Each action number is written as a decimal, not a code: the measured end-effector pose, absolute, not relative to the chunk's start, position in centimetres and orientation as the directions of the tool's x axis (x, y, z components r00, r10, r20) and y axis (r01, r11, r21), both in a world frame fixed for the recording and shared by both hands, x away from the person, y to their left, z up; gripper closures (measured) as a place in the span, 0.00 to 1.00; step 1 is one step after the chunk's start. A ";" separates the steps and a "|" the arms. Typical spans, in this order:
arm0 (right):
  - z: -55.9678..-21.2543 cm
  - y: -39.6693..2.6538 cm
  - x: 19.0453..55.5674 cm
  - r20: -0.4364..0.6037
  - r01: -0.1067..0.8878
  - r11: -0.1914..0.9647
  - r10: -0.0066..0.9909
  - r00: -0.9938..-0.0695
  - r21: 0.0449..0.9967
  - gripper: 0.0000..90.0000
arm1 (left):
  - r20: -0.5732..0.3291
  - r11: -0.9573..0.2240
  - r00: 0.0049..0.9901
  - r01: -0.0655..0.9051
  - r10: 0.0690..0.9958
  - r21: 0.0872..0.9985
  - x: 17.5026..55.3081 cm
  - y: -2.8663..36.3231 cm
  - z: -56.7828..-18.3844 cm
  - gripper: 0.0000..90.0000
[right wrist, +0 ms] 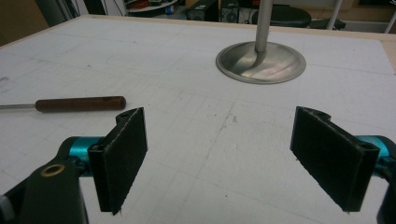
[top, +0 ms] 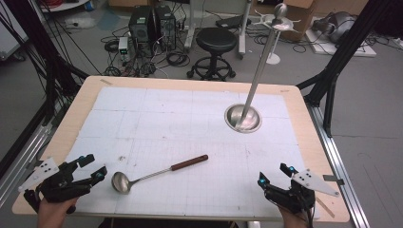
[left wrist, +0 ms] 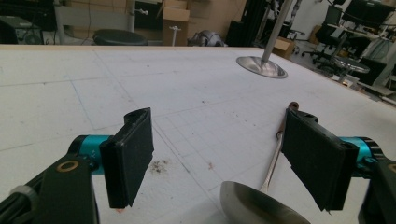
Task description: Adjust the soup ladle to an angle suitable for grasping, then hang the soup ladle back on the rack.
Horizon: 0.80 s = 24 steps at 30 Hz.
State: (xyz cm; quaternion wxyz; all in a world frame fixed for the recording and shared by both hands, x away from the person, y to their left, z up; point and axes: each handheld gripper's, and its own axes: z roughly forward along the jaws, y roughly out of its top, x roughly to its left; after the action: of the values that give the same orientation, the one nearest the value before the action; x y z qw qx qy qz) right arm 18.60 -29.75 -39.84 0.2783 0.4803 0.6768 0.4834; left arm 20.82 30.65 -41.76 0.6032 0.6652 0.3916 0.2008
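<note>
From my remote seat: one table (top: 85, 99), one stand (top: 243, 118) on its far right. One ladle (top: 157, 173) lies well short of the stand, toward the left gripper (top: 95, 167), bowl just beside its spread, empty jaws. The right gripper (top: 274, 174), nearer the stand, gapes empty too. I judge a careless pinch on the round bowl could skid the ladle.

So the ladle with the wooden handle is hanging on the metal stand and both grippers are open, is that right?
Not quite. The ladle lies flat on the table, apart from the metal stand, as the high view shows. The left gripper and right gripper are both open.
</note>
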 end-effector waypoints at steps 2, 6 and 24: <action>-39.9 -29.9 18.6 0.091 0.381 0.066 0.920 -0.380 0.922 0.19 | -0.204 0.029 0.617 0.281 0.760 0.959 20.9 30.6 -41.8 0.29; -40.0 -30.0 18.6 0.104 0.388 0.056 0.920 -0.379 0.920 0.19 | -0.218 0.033 0.627 0.293 0.748 0.955 20.9 30.4 -41.8 0.29; -40.0 -30.0 18.9 0.122 0.393 0.039 0.918 -0.377 0.919 0.19 | -0.081 -0.363 0.834 0.323 0.546 0.874 26.3 22.1 -36.8 0.34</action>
State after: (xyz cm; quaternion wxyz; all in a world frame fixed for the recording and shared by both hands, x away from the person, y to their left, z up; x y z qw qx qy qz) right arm 18.88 -30.04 -39.97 0.2678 0.4899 0.6692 0.4904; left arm 26.27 22.07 -36.83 0.4981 0.8178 0.2655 0.1120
